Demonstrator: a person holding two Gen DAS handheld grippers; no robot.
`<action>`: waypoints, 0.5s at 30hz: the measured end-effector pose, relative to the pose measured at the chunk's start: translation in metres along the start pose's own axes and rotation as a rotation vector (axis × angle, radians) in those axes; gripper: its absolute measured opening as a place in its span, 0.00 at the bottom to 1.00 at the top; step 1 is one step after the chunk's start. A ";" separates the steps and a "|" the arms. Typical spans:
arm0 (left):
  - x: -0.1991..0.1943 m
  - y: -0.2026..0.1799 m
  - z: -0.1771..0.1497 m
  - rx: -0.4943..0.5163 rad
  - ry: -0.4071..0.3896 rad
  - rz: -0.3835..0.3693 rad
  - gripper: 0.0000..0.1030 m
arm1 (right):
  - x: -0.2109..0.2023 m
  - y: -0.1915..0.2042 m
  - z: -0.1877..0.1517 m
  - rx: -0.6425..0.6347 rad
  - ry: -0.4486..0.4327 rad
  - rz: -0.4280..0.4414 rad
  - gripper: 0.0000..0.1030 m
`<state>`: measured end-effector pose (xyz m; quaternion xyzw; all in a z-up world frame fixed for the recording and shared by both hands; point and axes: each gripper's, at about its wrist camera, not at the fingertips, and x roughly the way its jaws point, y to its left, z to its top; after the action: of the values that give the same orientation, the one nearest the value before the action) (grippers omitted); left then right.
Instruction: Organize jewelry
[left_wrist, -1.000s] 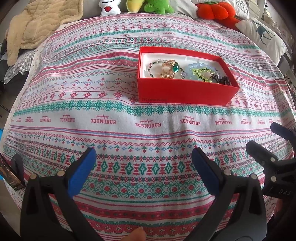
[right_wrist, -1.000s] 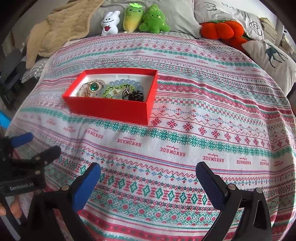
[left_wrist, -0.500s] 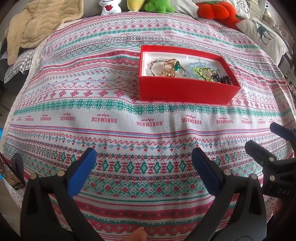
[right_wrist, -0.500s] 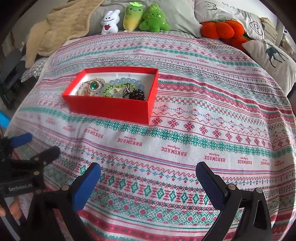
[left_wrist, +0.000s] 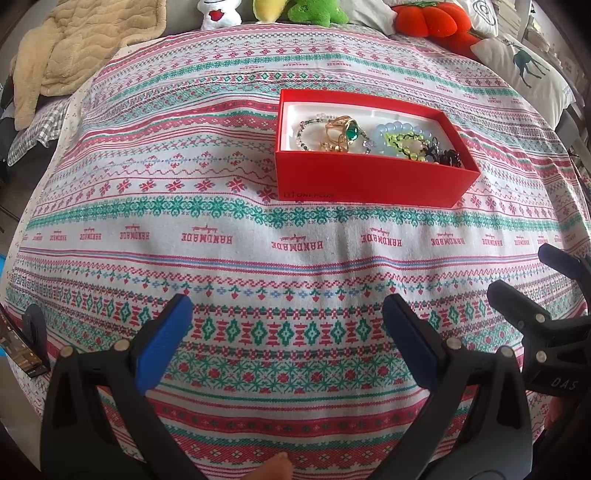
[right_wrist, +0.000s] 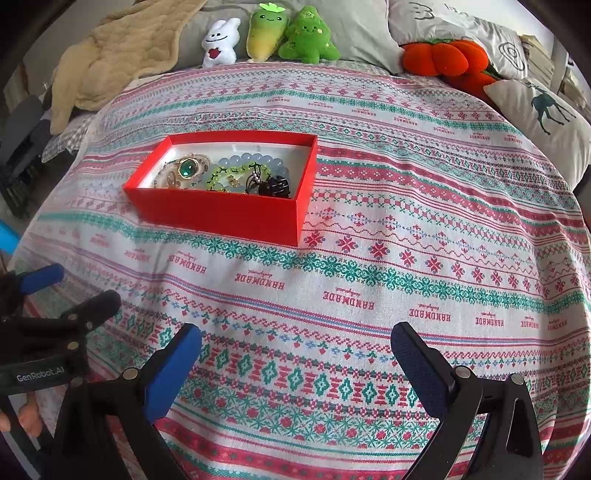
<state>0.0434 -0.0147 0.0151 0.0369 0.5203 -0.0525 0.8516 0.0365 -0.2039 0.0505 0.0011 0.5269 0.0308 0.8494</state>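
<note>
Got both grippers hovering low over the near edge of the bedspread (left_wrist: 207, 206), side by side. Left gripper (left_wrist: 286, 343) has its blue pads spread wide with nothing between them, same deal with the right gripper (right_wrist: 295, 363).

The red box (left_wrist: 369, 181) sits on the bedspread toward the middle, well ahead of both. It's off to the right in the left view and off to the left in the right view. Inside: a gold piece with a green stone (left_wrist: 351, 131), a pale blue bead bracelet (left_wrist: 388, 129), a yellow-green bracelet (right_wrist: 225, 177) and something small and black (right_wrist: 275, 186).

Only the left view shows "ONEPLUS" on the box's front wall. Only the right view shows "GenRobot.AI" on the other gripper's body. The cloth repeats "HANDMADE", upside down from here.
</note>
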 end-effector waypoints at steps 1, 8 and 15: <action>0.000 0.000 0.000 0.000 0.000 0.000 0.99 | 0.000 0.000 0.000 0.001 -0.001 0.000 1.00; 0.000 -0.002 0.000 0.001 0.001 -0.003 0.99 | 0.000 0.000 0.000 0.003 0.004 0.001 1.00; 0.000 -0.005 0.000 -0.001 0.006 -0.002 0.99 | -0.002 -0.002 0.000 0.009 0.000 0.000 1.00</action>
<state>0.0424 -0.0199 0.0151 0.0361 0.5229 -0.0528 0.8500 0.0363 -0.2061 0.0520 0.0047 0.5271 0.0283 0.8493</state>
